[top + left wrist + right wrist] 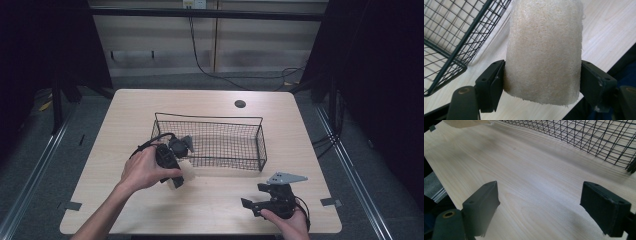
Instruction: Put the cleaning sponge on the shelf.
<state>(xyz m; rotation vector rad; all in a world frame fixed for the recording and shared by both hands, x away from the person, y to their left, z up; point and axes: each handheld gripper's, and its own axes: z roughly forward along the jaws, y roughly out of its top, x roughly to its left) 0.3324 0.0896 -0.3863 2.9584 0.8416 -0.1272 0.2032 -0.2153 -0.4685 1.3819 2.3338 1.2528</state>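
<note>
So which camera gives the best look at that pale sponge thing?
The left gripper view: the loofah sponge sits close up there, its fibrous texture plain, clamped between the left gripper fingers. The high view shows a small pale block; the right gripper view catches one blurred corner.

Both forearms are bare, with no sleeves or gloves. The left gripper [175,160] is a black, blocky body trailing a looped black cable. The right gripper [272,200] is likewise black, topped by a grey three-cornered plate [286,177]. In the gripper views, its rectangular matte-black jaws show small screw holes.
</note>
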